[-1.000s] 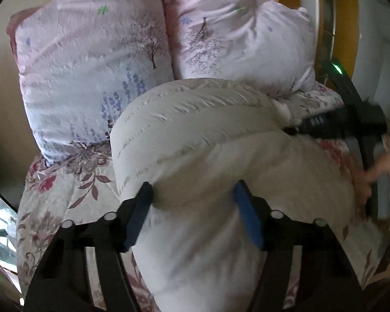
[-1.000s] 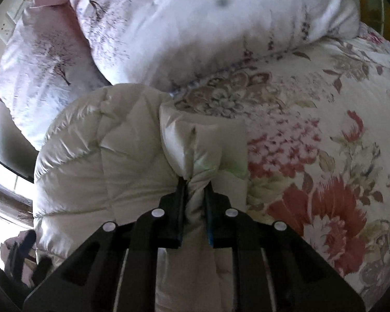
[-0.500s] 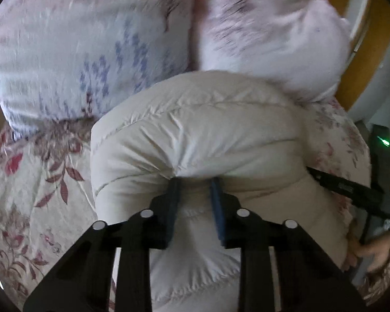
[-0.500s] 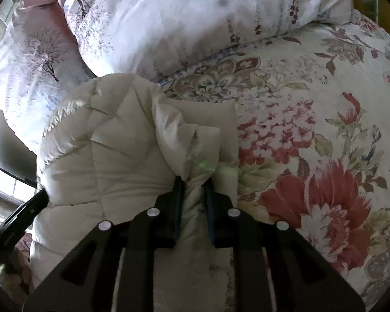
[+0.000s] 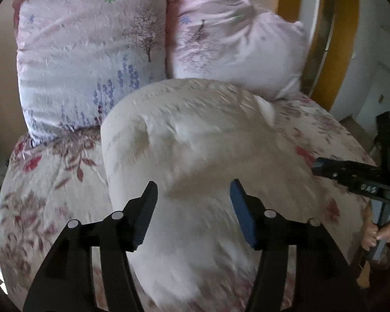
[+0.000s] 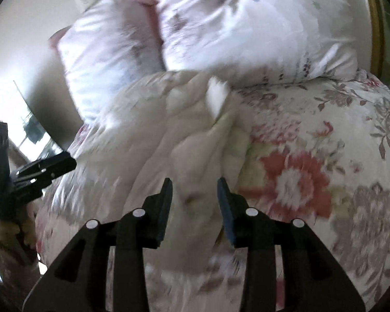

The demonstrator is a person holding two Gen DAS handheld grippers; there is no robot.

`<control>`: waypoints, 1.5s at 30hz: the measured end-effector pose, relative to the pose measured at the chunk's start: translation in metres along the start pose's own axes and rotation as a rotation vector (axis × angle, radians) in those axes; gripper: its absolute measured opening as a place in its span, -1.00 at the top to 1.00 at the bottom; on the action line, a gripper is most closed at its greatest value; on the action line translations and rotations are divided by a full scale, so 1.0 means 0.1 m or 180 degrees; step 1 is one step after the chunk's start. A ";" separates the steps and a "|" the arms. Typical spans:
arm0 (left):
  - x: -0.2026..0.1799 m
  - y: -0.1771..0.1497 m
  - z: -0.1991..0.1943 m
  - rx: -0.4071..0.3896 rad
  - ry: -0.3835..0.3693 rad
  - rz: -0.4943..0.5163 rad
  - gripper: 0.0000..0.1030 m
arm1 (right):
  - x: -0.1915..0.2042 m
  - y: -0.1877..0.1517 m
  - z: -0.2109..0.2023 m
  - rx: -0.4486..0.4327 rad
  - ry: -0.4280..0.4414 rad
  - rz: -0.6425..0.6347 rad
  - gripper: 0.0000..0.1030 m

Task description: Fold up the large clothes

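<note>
A cream quilted puffer jacket (image 5: 195,140) lies folded in a thick bundle on the floral bedspread (image 5: 46,182), its far edge against the pillows. My left gripper (image 5: 193,192) is open and empty just above the jacket's near part. My right gripper (image 6: 195,189) is open and empty over the jacket (image 6: 153,140) at its right edge, where a small white flap (image 6: 217,96) sticks up. The right gripper also shows at the right of the left wrist view (image 5: 351,176), and the left gripper at the left of the right wrist view (image 6: 39,171).
Two pink printed pillows (image 5: 91,52) (image 5: 234,44) stand against the headboard behind the jacket. A yellow-framed door or post (image 5: 319,39) rises at the right. The floral bedspread (image 6: 325,169) spreads to the right of the jacket.
Both grippers were shut on folds of the jacket half a second ago; both have opened, let go and pulled back. The jacket now lies loose on the bed.
</note>
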State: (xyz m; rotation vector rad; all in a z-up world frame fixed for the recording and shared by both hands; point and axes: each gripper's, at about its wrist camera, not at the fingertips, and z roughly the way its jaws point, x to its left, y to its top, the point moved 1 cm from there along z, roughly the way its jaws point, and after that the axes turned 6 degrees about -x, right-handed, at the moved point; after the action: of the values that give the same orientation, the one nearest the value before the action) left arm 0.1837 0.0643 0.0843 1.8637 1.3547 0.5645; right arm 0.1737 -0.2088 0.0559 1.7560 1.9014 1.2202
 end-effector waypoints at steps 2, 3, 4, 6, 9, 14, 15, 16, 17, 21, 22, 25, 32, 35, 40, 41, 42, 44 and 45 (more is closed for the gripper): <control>-0.02 -0.08 -0.03 0.0047 -0.0016 0.0007 -0.16 | 0.10 -0.16 -0.01 0.0024 -0.0012 -0.0128 0.28; -0.02 -0.12 0.00 0.0114 -0.0016 0.0014 -0.16 | 0.14 -0.21 0.02 0.0069 -0.0023 -0.0195 0.28; -0.02 -0.17 0.04 0.0170 0.0008 0.0023 -0.16 | 0.18 -0.28 0.09 0.0140 -0.0048 -0.0252 0.30; 0.00 -0.22 0.17 0.0289 0.0028 -0.0016 -0.15 | 0.18 -0.39 0.29 0.0358 -0.0186 -0.0261 0.29; -0.02 -0.28 0.32 0.0338 0.0086 0.0020 -0.15 | 0.11 -0.47 0.49 0.0483 -0.0246 -0.0147 0.22; -0.09 -0.37 0.47 0.0306 0.0313 0.0194 -0.16 | 0.09 -0.46 0.56 0.0483 -0.0332 -0.0109 0.17; -0.11 -0.38 0.46 0.0275 0.0335 0.0204 -0.16 | 0.10 -0.46 0.56 0.0482 -0.0339 -0.0123 0.17; -0.12 -0.39 0.42 0.0228 0.0342 0.0202 -0.16 | 0.10 -0.46 0.53 0.0462 -0.0345 -0.0109 0.18; -0.13 -0.40 0.37 0.0178 0.0339 0.0206 -0.15 | 0.11 -0.46 0.46 0.0408 -0.0347 -0.0096 0.18; -0.19 -0.52 0.01 -0.0059 0.0315 0.0292 -0.23 | 0.24 -0.49 0.07 0.0022 -0.0349 -0.0314 0.18; -0.19 -0.55 -0.05 -0.0090 0.0319 0.0292 -0.26 | 0.27 -0.49 -0.01 -0.0069 -0.0348 -0.0370 0.18; -0.15 -0.64 -0.08 -0.0082 0.0342 0.0231 -0.30 | 0.34 -0.55 -0.11 -0.0149 -0.0245 -0.0479 0.18; -0.17 -0.70 0.10 -0.0058 0.0377 0.0191 -0.38 | 0.33 -0.64 0.30 0.0258 -0.0301 -0.0455 0.20; -0.17 -0.72 0.04 -0.0186 0.0417 0.0144 -0.43 | 0.31 -0.59 0.30 0.0283 -0.0306 -0.0412 0.20; -0.18 -0.81 -0.25 -0.0463 0.0364 0.0040 -0.93 | 0.33 -0.58 0.03 0.0050 -0.0297 -0.0403 -0.72; -0.18 -0.84 -0.32 -0.0509 0.0388 0.0022 -0.97 | 0.36 -0.59 -0.04 -0.0023 -0.0333 -0.0441 -0.77; -0.17 -0.85 -0.36 -0.0535 0.0444 0.0016 -0.97 | 0.40 -0.60 -0.10 -0.0081 -0.0360 -0.0481 -0.84; -0.18 -0.88 -0.42 -0.0537 0.0594 0.0000 -0.97 | 0.46 -0.59 -0.19 -0.0153 -0.0385 -0.0569 -0.93; -0.18 -0.89 -0.44 -0.0530 0.0629 -0.0009 -0.97 | 0.50 -0.60 -0.23 -0.0184 -0.0412 -0.0626 -0.96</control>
State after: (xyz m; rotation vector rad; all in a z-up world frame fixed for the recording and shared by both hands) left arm 0.0920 0.0757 0.0432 1.7065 1.3904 0.8523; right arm 0.1056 -0.1655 0.0427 1.5379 1.8928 1.0541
